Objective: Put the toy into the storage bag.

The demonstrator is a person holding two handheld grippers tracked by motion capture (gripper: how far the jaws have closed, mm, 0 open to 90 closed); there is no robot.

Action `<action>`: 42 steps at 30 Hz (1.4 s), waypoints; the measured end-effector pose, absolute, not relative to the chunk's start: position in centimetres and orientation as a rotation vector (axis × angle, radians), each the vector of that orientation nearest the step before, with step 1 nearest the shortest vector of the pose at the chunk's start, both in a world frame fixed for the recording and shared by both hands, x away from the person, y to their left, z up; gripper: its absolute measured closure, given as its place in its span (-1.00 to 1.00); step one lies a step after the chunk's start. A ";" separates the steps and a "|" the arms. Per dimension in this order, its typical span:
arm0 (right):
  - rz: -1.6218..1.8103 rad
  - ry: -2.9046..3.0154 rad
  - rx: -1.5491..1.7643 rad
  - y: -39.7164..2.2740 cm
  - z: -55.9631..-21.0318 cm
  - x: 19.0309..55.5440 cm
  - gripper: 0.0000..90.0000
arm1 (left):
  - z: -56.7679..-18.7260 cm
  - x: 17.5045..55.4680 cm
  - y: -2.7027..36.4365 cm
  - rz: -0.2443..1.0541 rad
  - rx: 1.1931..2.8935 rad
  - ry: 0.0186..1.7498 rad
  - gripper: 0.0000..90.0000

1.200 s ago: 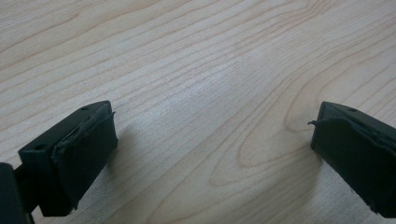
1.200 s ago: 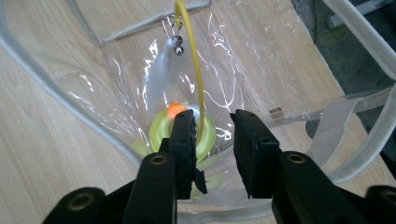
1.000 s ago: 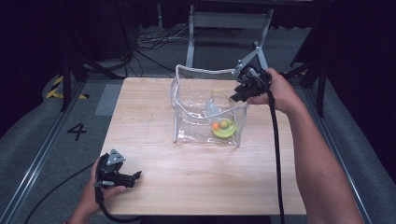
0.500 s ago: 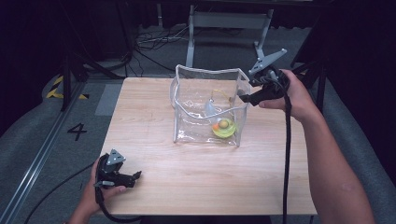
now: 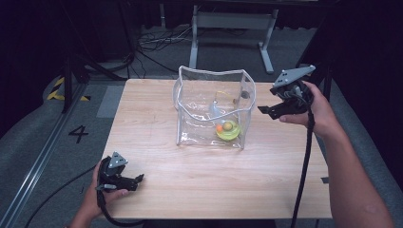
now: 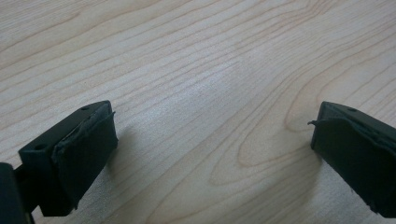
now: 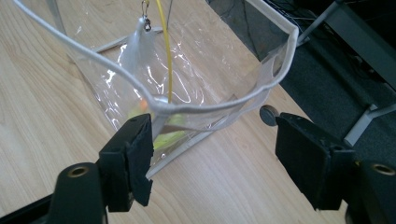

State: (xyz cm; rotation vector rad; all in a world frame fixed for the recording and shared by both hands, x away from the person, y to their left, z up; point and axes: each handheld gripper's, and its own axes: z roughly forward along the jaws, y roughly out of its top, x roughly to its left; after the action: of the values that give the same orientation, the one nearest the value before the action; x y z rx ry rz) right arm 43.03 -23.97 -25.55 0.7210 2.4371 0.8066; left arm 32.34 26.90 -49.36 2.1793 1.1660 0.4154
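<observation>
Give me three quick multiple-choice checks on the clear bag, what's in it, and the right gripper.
1. Where does the clear bag stand on the table?
A. at the near left corner
B. around the middle, toward the far edge
C. hanging off the right edge

2. What colour is the largest thing lying in the bottom of the bag?
A. yellow-green
B. blue
C. black

3. How does the right gripper stand?
A. shut on the bag's rim
B. shut on a cable
C. open, with nothing pressed between its pads

Answers:
1. B: the high view shows the bag standing mid-table, nearer the far edge.
2. A: a yellow-green disc lies in the bottom of the bag, with small balls on it.
3. C: the jaws have just been opening; in the right gripper view they stand wide apart, and the bag's rim touches neither pad.
</observation>
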 end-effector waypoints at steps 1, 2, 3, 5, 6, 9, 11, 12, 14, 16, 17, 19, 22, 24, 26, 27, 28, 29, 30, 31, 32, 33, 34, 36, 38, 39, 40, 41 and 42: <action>0.800 2.434 0.719 -24.4 -25.7 42.7 -0.38 | -49.4 32.3 26.9 0.415 2.179 1.166 -0.99; 0.800 2.433 0.721 -24.6 -25.9 42.5 -0.39 | -49.4 32.3 26.9 0.415 2.179 1.166 -0.99; 0.804 2.433 0.719 -24.9 -26.0 42.3 -0.39 | -49.4 32.3 26.9 0.414 2.179 1.167 -0.99; 0.806 2.428 0.721 -25.4 -26.3 41.9 -0.39 | -49.4 32.3 26.9 0.414 2.180 1.167 -0.99; 0.809 2.427 0.725 -25.6 -26.4 41.7 -0.39 | -49.4 32.3 26.9 0.414 2.179 1.167 -0.99; 0.801 2.425 0.724 -26.2 -27.0 41.2 -0.39 | -49.4 32.3 26.9 0.414 2.179 1.167 -0.99; 0.785 2.421 0.723 -26.6 -27.4 40.8 -0.39 | -49.4 32.3 26.9 0.415 2.179 1.166 -0.99; 0.783 2.424 0.721 -26.7 -27.6 40.7 -0.39 | -49.4 32.3 26.9 0.415 2.179 1.166 -0.99; 0.774 2.424 0.716 -27.1 -28.2 40.2 -0.39 | -49.4 32.3 26.9 0.414 2.179 1.168 -0.99; 0.756 2.436 0.717 -27.4 -28.6 40.0 -0.39 | -49.4 32.3 26.9 0.414 2.179 1.167 -0.99; 0.749 2.435 0.714 -27.5 -29.0 39.8 -0.40 | -49.4 32.3 26.9 0.414 2.179 1.168 -0.99; 0.749 2.436 0.711 -27.8 -29.5 39.5 -0.40 | -49.4 32.3 26.9 0.414 2.179 1.168 -0.99; 0.727 2.424 0.712 -28.2 -30.5 39.0 -0.41 | -49.4 32.3 26.9 0.414 2.179 1.168 -0.99; 0.721 2.425 0.717 -28.4 -31.2 38.7 -0.42 | -49.4 32.3 26.9 0.415 2.179 1.169 -0.99; 0.720 2.429 0.722 -28.7 -31.9 38.4 -0.42 | -49.3 32.3 26.9 0.416 2.180 1.170 -0.99; 0.712 2.431 0.728 -28.9 -32.2 38.3 -0.42 | -49.4 32.3 26.9 0.416 2.179 1.170 -0.99; 0.708 2.430 0.728 -29.0 -32.6 38.2 -0.43 | -49.4 32.3 26.9 0.416 2.178 1.170 -0.99; 0.697 2.431 0.729 -29.1 -32.9 38.0 -0.44 | -49.4 32.3 26.9 0.416 2.179 1.170 -0.99; 0.695 2.431 0.731 -29.2 -33.2 38.0 -0.45 | -49.3 32.3 26.9 0.416 2.180 1.169 -0.99; 0.690 2.430 0.741 -29.3 -33.5 37.9 -0.46 | -49.4 32.3 26.9 0.416 2.178 1.170 -0.99; 0.685 2.434 0.741 -29.4 -33.8 37.8 -0.47 | -49.4 32.3 26.9 0.416 2.178 1.170 -0.99; 0.676 2.443 0.736 -29.5 -34.3 37.6 -0.48 | -49.3 32.3 26.9 0.415 2.179 1.170 -0.99; 0.665 2.447 0.739 -29.6 -34.6 37.5 -0.49 | -49.4 32.3 26.9 0.416 2.179 1.170 -0.99; 0.654 2.447 0.745 -29.8 -35.3 37.4 -0.49 | -49.3 32.3 26.9 0.416 2.179 1.170 -0.99; 0.645 2.450 0.755 -30.0 -35.9 37.2 -0.50 | -49.3 32.3 26.9 0.416 2.180 1.169 -0.99; 0.647 2.450 0.761 -30.1 -36.3 37.1 -0.50 | -49.4 32.3 26.9 0.416 2.179 1.170 -0.99; 0.642 2.455 0.765 -30.3 -36.8 37.1 -0.50 | -49.4 32.3 26.9 0.416 2.179 1.170 -0.99; 0.642 2.455 0.765 -30.3 -36.8 37.1 -0.50 | -49.4 32.3 26.9 0.416 2.179 1.170 -0.99; 0.634 2.458 0.771 -30.5 -37.3 37.0 -0.50 | -49.4 32.3 26.9 0.416 2.179 1.170 -0.99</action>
State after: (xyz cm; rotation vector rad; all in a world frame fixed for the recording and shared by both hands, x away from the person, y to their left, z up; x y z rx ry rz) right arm 36.95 -30.46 -37.31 0.7710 2.4584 0.6343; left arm 32.31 26.89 -49.35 2.1791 1.1696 0.4160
